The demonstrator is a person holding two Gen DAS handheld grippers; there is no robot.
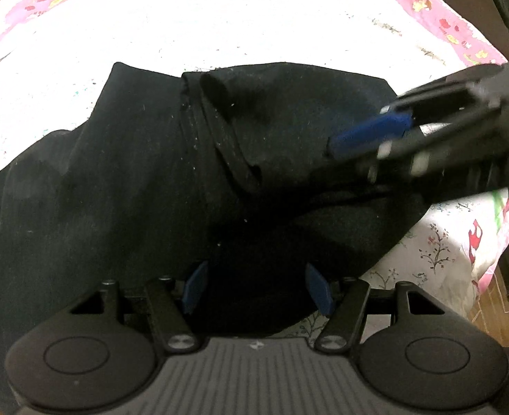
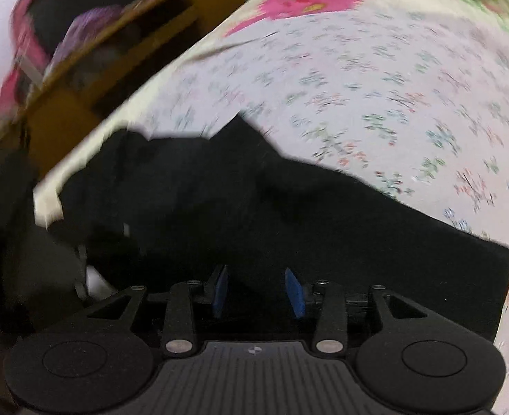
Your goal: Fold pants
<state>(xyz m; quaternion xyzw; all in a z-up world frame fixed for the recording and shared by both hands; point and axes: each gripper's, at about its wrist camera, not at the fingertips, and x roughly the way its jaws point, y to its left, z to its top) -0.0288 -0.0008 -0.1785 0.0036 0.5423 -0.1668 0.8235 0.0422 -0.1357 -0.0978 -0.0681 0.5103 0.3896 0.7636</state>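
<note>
Fingers of the right gripper (image 2: pixel 259 292) stand slightly apart over the black pants (image 1: pixel 123 180), gripping nothing; the left gripper (image 1: pixel 254 288) gapes wide, released. The pants lie bunched on the floral bedsheet (image 2: pixel 375 103), apparently awaiting re-gripping.

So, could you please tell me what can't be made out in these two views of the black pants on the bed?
- Left wrist view: the black fabric pants run off the left edge, so their full length is hidden.
- Left wrist view: the right tool is motion-blurred; whether it touches cloth is unclear.
- Right wrist view: the shelf clutter at upper left is smeared beyond recognition.
- Right wrist view: the floral white bedsheet print is blurred.
</note>
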